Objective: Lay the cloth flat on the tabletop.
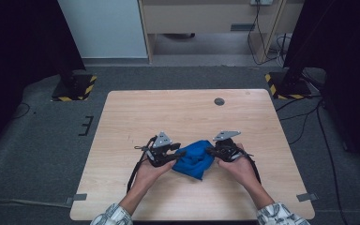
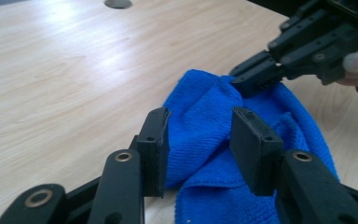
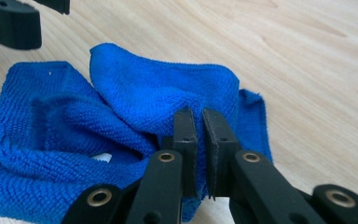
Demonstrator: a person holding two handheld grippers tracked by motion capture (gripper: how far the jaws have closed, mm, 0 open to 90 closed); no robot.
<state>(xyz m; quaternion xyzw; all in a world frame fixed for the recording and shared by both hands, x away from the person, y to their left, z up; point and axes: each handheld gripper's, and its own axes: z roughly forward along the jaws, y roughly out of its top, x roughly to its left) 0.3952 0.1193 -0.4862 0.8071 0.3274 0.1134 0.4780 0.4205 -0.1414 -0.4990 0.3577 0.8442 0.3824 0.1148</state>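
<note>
Right gripper (image 3: 199, 122) pinching the blue cloth (image 3: 135, 98), left gripper (image 2: 199, 135) fingers wide apart astride it

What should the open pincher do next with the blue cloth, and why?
Probably close the left gripper on the blue cloth. Its jaws stand open with a fold of cloth between them, while the right gripper already looks pinched shut on the cloth's other side. The cloth lies bunched on the wooden table, so both need a hold before it can be lifted or spread.
</note>
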